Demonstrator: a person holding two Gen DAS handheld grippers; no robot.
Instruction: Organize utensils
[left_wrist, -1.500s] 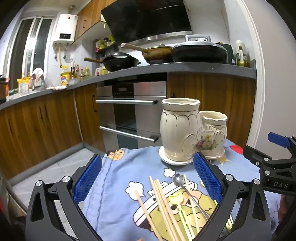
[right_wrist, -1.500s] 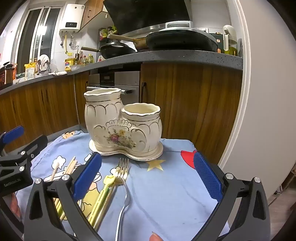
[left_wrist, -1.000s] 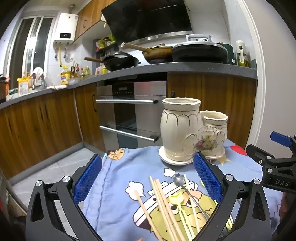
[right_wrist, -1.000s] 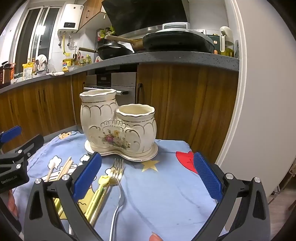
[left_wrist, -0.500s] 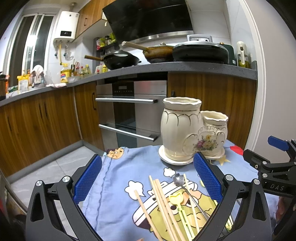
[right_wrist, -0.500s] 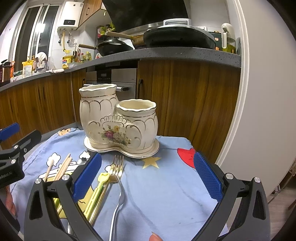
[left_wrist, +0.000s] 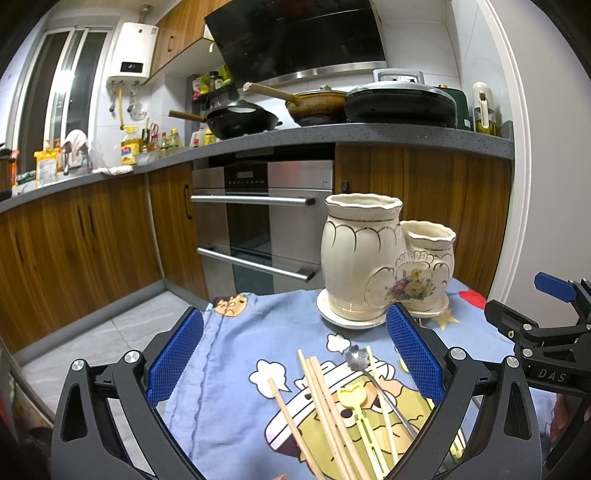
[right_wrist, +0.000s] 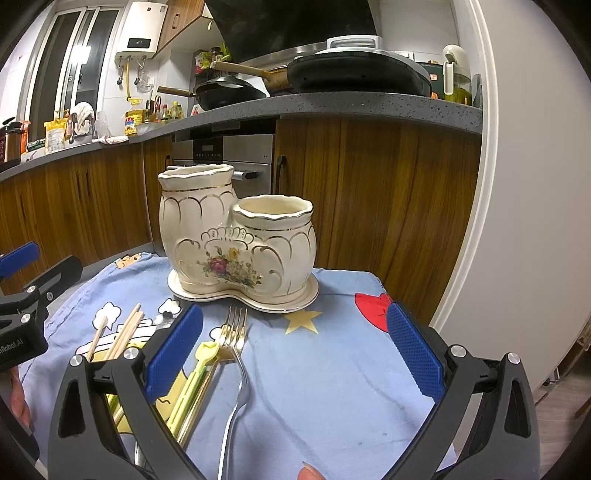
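Note:
A cream ceramic double-pot holder (left_wrist: 384, 258) (right_wrist: 236, 240) stands on a blue cartoon tablecloth (left_wrist: 243, 354) (right_wrist: 332, 369). Loose utensils lie in front of it: wooden chopsticks (left_wrist: 321, 402) (right_wrist: 123, 334), a yellow plastic utensil (left_wrist: 358, 410) (right_wrist: 192, 373), a small metal spoon (left_wrist: 356, 356) and a silver fork (right_wrist: 236, 354). My left gripper (left_wrist: 295, 358) hovers open above the chopsticks, holding nothing. My right gripper (right_wrist: 291, 350) is open above the fork, also holding nothing. Each gripper shows at the edge of the other's view.
Beyond the table runs a kitchen counter (left_wrist: 332, 136) with pans, over wooden cabinets and a steel oven (left_wrist: 258, 221). A white wall (right_wrist: 524, 221) rises to the right. The table's right edge (right_wrist: 384, 291) is close to the holder.
The right gripper has drifted slightly closer to the holder and a little lower. The left gripper has stayed almost still. Both stay open and empty.

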